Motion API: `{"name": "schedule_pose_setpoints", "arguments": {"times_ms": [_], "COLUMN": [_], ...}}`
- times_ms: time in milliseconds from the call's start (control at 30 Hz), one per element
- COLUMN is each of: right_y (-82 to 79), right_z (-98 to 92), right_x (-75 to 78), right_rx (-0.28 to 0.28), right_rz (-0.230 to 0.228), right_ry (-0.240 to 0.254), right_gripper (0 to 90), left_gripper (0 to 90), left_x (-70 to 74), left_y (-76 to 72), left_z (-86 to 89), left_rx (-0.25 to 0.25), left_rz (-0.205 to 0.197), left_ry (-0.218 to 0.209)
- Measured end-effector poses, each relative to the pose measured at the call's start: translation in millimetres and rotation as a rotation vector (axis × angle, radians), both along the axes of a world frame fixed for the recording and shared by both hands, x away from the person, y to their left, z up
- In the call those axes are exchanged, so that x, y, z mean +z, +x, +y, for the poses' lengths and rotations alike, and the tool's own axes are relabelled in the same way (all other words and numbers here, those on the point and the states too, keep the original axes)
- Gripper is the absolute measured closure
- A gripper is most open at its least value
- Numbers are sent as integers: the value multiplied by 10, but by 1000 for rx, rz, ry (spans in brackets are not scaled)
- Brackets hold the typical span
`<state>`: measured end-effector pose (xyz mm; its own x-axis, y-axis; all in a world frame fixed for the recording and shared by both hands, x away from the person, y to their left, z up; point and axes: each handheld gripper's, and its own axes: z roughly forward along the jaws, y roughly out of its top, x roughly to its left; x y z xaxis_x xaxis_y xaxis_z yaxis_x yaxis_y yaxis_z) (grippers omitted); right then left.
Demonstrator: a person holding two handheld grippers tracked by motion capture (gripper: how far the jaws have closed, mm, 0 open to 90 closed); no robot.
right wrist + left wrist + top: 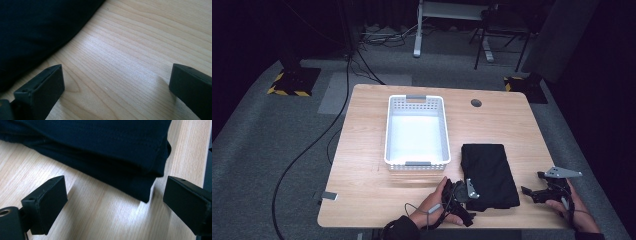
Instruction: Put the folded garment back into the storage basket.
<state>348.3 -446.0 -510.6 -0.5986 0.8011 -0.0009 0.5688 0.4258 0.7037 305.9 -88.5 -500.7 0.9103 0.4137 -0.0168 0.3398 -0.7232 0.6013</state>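
Soft folded black cloth at the lower right of the worktop, both tongs released beside it.

The folded black fabric garment (488, 175) lies flat on the light wooden worktop (362, 170), just right of the white perforated plastic basket (416, 131) in the high view; its long axis runs from the near edge toward the far edge, tilted slightly, with the near short end facing you. Judge it light, limp and quick to unfold, so it will sag and slide apart if you pinch one layer. Take it at the thick stacked corner (147, 192) seen at centre right of the left gripper view, catching all layers. Your left tongs (115, 202) stand spread wide just before that corner, grasping nothing; your right tongs (117, 87) are likewise parted over bare wood, the cloth at upper left.
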Motion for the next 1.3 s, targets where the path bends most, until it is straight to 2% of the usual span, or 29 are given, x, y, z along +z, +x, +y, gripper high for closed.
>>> {"name": "schedule_pose_setpoints", "arguments": {"times_ms": [367,767,900,933,967,1000,1200,1267,1300], "right_y": [0,-1,-2,-2,-2,-2,0,0,6], "right_z": [0,-1,-1,-1,-1,0,-1,-1,1], "right_x": [0,0,0,0,0,0,0,0,3], "right_rx": [1,1,1,1,1,1,2,3,6], "right_rz": [0,0,0,0,0,0,0,0,1], "right_ry": [0,0,0,0,0,0,0,0,-3], "right_gripper": [1,1,1,1,1,1,1,1,1], "left_gripper": [41,59,184,184,289,331,555,579,633], "left_x": [-11,-21,-11,-6,-5,-4,9,10,11], "left_y": [10,50,54,51,49,45,40,36,33], "left_z": [-134,-181,-161,-155,-154,-146,-137,-140,-142], "left_rx": [14,72,67,57,55,44,30,27,24], "left_rz": [-12,-27,-36,-42,-45,-51,-61,-62,-65], "left_ry": [-1,-27,-44,-56,-61,-74,-83,-83,-83]}}
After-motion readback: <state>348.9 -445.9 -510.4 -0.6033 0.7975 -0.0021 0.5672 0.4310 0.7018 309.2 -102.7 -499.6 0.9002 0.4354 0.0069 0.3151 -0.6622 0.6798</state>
